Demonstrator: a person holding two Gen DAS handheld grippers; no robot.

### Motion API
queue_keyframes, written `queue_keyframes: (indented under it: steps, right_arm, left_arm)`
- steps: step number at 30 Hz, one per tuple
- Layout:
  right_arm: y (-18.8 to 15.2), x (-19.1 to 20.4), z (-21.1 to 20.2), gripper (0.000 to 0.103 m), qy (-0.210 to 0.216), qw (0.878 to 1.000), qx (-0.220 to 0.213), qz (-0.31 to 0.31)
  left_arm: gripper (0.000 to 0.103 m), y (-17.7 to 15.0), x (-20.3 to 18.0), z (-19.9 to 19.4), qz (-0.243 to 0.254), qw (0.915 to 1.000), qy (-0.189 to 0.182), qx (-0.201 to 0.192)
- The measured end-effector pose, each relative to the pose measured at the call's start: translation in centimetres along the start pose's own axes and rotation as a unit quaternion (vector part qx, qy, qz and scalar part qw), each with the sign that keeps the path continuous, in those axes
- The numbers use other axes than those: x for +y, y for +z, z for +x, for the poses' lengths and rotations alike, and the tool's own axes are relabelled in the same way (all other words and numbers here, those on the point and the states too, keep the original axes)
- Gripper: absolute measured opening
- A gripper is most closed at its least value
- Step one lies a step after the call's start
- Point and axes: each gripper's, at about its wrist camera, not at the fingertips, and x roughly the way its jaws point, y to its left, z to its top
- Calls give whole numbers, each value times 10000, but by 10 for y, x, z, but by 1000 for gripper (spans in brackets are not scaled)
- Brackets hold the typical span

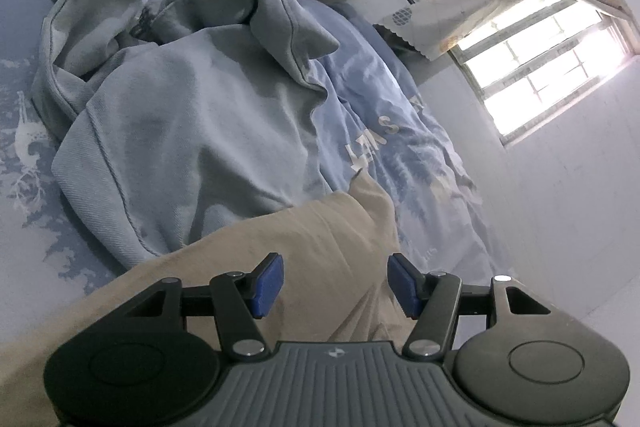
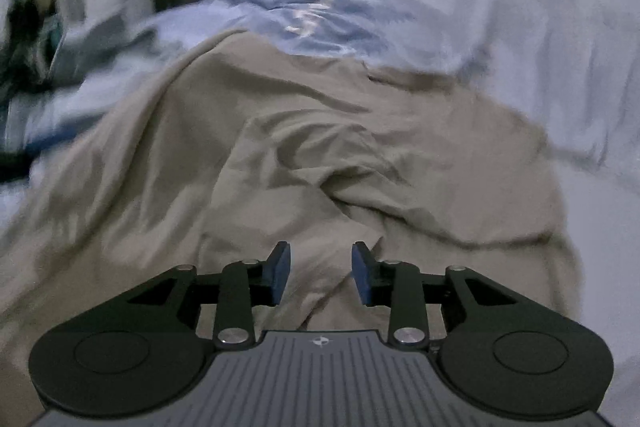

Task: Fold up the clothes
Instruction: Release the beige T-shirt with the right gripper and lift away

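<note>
Under both of my tongs lies a tan garment (image 2: pixel 304 163), rumpled, with deep creases running together just ahead of the right tongs (image 2: pixel 321 275); it spreads wide to either side of them over a blue printed bedcover (image 1: pixel 384 131). My right tongs stand partly open, blue pads apart, with nothing pinched between them, only the tan cloth lying beneath the gap. My left tongs (image 1: pixel 335 285) gape wider and hold nothing either; the tan cloth shows between and past their pads. Beyond the left tongs and a little to their left sits a pale blue garment (image 1: pixel 192 131), heaped and twisted, with stitched hems and a twill weave, its near edge lying against the tan one. White lettering on the bedcover, ahead of the left tongs, appears upside down and I cannot read it. Far off to their right is a bright barred window (image 1: pixel 532 39).
</note>
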Motion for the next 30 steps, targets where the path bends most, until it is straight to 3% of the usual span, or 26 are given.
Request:
queue_keyframes:
  steps: [6, 15, 16, 17, 18, 30]
  right_arm:
    - [-2, -41, 23, 34, 420, 9956, -6, 838]
    - [-6, -53, 41, 34, 623, 9927, -54, 1035]
    - [-7, -53, 40, 28, 613, 9927, -74, 1035]
    - [-7, -52, 39, 10, 597, 9929, -116, 1019]
    - [-7, -52, 38, 5, 621, 9929, -163, 1003]
    - [20, -24, -27, 3, 824, 9884, -1066, 697]
  left_arm:
    - [57, -5, -4, 4, 122, 9999, -47, 85]
    - [57, -10, -5, 7, 235, 9996, -17, 155]
    - [57, -11, -5, 6, 241, 9996, -15, 153]
    - [57, -11, -6, 6, 254, 9996, -2, 145]
    - [57, -11, -5, 6, 262, 9996, 7, 129]
    - [57, -3, 0, 0, 79, 10000, 28, 4]
